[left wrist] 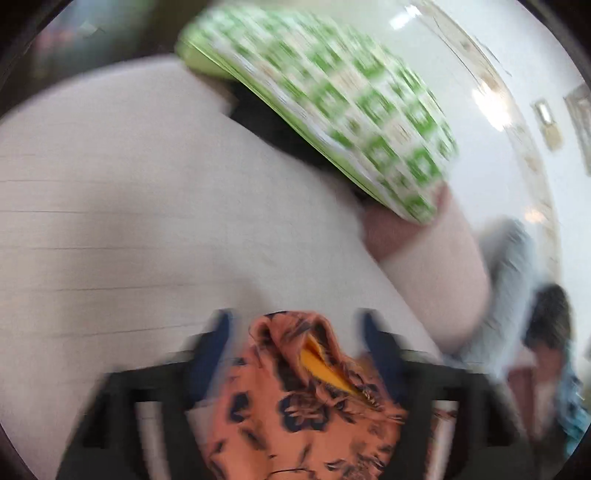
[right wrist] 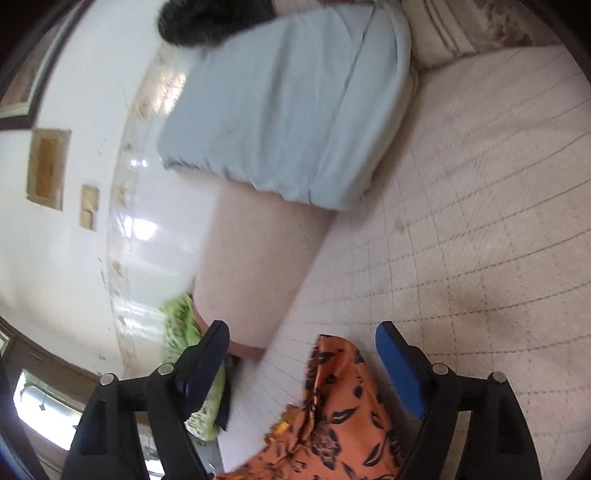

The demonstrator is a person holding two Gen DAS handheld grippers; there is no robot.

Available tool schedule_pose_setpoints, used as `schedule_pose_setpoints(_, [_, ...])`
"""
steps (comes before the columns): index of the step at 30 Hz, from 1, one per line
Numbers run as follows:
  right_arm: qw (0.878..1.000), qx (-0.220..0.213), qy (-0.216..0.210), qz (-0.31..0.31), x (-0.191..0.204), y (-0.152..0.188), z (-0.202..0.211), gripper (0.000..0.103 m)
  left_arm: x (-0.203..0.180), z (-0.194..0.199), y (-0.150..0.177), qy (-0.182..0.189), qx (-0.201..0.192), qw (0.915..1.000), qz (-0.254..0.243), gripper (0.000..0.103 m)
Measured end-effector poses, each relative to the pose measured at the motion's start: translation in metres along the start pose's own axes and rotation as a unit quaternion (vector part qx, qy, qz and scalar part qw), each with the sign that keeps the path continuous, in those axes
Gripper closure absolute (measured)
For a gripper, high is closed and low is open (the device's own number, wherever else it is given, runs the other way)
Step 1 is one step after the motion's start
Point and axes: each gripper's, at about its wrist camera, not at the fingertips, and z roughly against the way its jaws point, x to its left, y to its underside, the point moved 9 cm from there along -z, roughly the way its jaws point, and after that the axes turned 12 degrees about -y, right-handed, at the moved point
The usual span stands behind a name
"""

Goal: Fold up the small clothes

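An orange garment with a dark floral print and a yellow lining (left wrist: 306, 406) bunches up between the blue-padded fingers of my left gripper (left wrist: 295, 325), whose jaws stand wide apart in a blurred view. The same garment (right wrist: 340, 410) rises between the fingers of my right gripper (right wrist: 303, 332), whose jaws also stand wide apart with gaps on both sides of the cloth. The garment rests over a pale checked bed sheet (right wrist: 461, 221).
A green and white patterned cloth (left wrist: 332, 99) lies at the bed's edge, also seen in the right wrist view (right wrist: 184, 325). A folded light blue blanket (right wrist: 295, 103) and a striped pillow (right wrist: 443, 33) lie at the far end. A glossy white floor (right wrist: 147, 229) lies beside the bed.
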Motion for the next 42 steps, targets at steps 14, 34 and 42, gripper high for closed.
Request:
schedule_pose_setpoints(14, [0.876,0.314,0.154,0.331,0.028,0.261,-0.059,0.056,-0.006,0.023,0.156,-0.141,-0.018,0.9829,-0.117,0.021])
schedule_pose_setpoints(34, [0.894,0.279,0.163,0.311,0.073,0.268,-0.241,0.052,0.044,0.006,0.089,-0.178,-0.01,0.9821,-0.061,0.021])
schedule_pose_setpoints(42, [0.823,0.404,0.151,0.37,0.051,0.405,-0.215,0.051,0.058,-0.013,0.099,-0.23,0.011,0.9662,-0.116,0.02])
